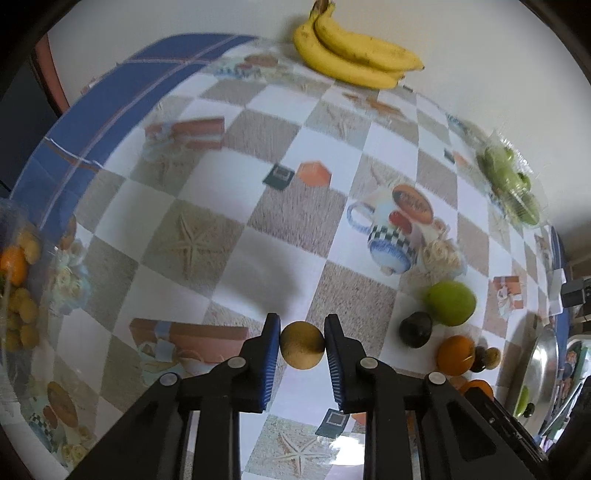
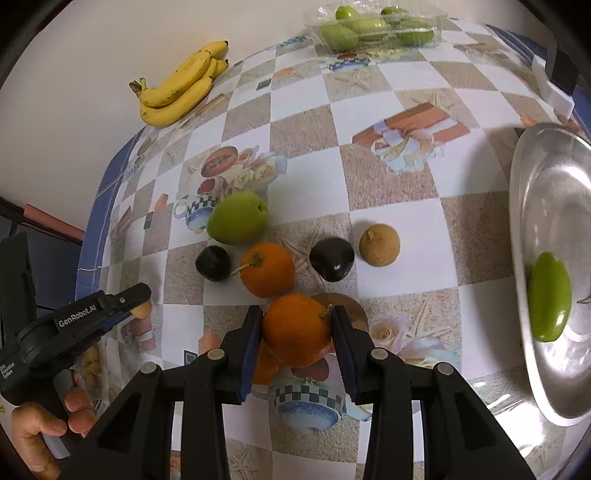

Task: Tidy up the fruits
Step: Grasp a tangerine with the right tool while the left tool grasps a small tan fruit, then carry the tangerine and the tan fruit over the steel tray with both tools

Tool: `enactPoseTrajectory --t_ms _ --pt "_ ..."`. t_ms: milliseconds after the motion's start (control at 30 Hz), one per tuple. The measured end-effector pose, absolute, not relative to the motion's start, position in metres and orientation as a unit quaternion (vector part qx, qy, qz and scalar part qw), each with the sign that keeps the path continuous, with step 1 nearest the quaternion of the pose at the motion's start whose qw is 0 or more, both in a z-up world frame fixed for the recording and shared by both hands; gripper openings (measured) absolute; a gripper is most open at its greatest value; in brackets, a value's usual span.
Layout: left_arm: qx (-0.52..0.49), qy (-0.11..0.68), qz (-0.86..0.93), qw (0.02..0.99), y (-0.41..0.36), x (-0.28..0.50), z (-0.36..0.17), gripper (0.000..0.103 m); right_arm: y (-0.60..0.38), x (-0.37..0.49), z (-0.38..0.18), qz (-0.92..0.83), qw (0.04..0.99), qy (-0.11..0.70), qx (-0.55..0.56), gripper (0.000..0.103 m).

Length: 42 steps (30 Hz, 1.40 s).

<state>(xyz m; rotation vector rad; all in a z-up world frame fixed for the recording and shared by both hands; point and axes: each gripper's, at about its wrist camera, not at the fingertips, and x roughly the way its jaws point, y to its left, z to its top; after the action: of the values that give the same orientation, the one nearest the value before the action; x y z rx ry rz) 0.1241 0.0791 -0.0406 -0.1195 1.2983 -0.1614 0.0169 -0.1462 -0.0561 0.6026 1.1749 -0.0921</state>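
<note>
The sorting is judged to be partly done. A small tan round fruit (image 1: 302, 344) is gripped between the pads of the left tongs (image 1: 302, 343) and is held above the bench (image 1: 258, 229). An orange (image 2: 296, 328) is clamped in the right tongs (image 2: 296, 328), close above the cluster beside the metal tray (image 2: 546, 280).

Taking the metal tray as landmark: one green oblong fruit (image 2: 549, 297) lies inside it, and nothing else can be made out in it. Just beside the tray, loose on the bench, a second orange (image 2: 267, 269), a green apple-like fruit (image 2: 238, 218), two dark plums (image 2: 331, 258) and another tan fruit (image 2: 379, 244) are left to be sorted. Far beyond the tray, by the wall, a clear plastic box (image 2: 373, 27) is filled with green fruits, and a bunch of bananas (image 2: 181, 86) lies loose. On the side well away from the tray, a clear container (image 1: 18, 288) holding small yellowish fruits and something orange is seen; its contents are blurred.
</note>
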Motion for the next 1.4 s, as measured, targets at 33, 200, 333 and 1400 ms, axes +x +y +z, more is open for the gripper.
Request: enactPoseTrajectory --t_ms 33,200,333,1400 --pt "-0.055 0.599 -0.075 0.795 0.079 0.124 -0.036 0.026 -0.147 0.016 -0.053 -0.044 0.791 0.544 0.278 0.039" --pt "-0.04 0.587 -0.073 0.805 0.075 0.123 -0.023 0.026 -0.155 0.013 -0.041 -0.046 0.796 0.534 0.282 0.039" --pt "-0.03 0.585 -0.073 0.807 0.068 0.122 -0.022 0.026 -0.159 0.01 -0.036 -0.051 0.798 0.531 0.28 0.039" --pt "0.113 0.549 -0.175 0.809 -0.089 0.058 0.003 0.026 -0.304 -0.064 -0.031 -0.234 0.758 0.489 0.364 0.039"
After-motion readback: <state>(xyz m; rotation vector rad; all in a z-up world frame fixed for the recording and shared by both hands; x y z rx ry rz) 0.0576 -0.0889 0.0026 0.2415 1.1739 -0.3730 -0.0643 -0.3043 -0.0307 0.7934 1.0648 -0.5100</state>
